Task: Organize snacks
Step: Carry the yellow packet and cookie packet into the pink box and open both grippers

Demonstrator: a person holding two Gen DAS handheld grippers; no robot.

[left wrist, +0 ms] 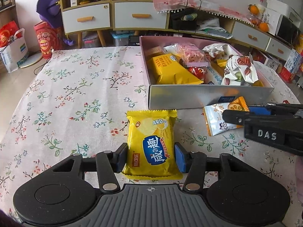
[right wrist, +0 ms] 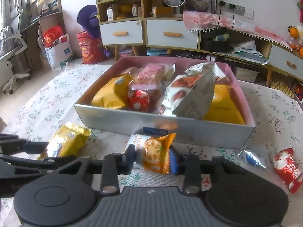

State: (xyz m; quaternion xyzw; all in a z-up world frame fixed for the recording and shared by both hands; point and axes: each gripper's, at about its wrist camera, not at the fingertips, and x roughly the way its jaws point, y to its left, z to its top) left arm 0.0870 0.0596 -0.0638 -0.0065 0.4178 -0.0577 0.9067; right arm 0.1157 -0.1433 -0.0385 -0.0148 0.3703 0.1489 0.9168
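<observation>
A pink-lined box (left wrist: 208,96) (right wrist: 170,130) holds several snack packets on the floral tablecloth. My left gripper (left wrist: 151,157) is shut on a yellow cracker packet (left wrist: 151,143), which lies on the cloth in front of the box; it also shows in the right wrist view (right wrist: 66,143). My right gripper (right wrist: 152,158) is shut on an orange and white biscuit packet (right wrist: 151,153) just before the box's near wall; in the left wrist view that packet (left wrist: 217,119) sits under the right gripper (left wrist: 233,117).
A silver-blue packet (right wrist: 253,158) and a red packet (right wrist: 287,170) lie on the cloth to the right of the box. Cabinets (left wrist: 113,15) and shelves stand behind the table. Bags (left wrist: 13,47) sit on the floor at the left.
</observation>
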